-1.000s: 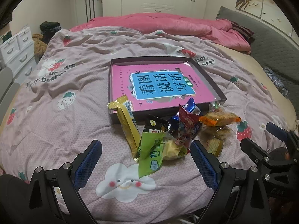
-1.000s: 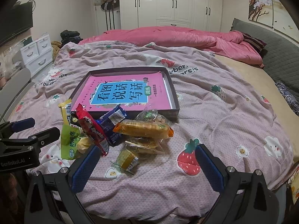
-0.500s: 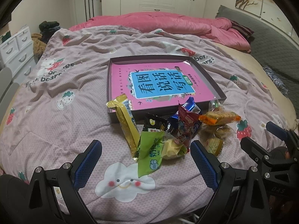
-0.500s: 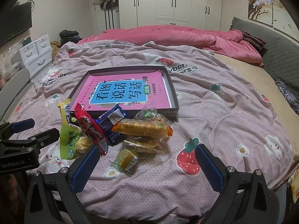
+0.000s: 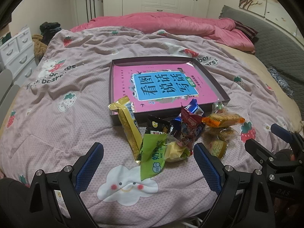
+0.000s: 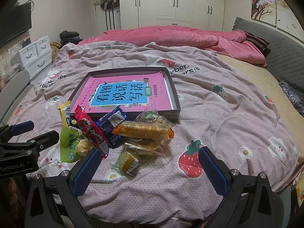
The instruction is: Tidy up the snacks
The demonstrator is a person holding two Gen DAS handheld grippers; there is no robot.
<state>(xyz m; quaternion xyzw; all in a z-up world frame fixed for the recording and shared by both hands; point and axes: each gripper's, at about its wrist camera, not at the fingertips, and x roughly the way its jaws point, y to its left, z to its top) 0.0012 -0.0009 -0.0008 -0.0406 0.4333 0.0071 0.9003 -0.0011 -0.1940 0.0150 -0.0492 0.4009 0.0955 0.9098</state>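
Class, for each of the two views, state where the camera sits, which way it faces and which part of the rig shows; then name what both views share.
Left wrist: on the left gripper, low at the bed's near edge, facing the snacks and box; its open fingers and the right gripper show.
Right wrist: on the right gripper, same facing, further right; its fingers and the left gripper show.
Shared: snacks, box, book, wardrobe.

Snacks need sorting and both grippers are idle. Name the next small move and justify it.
Probably ease the open left gripper forward onto the green packet, the nearest of the pile. It lies between the fingers already, and every snack is outside the box. The right gripper is open too.
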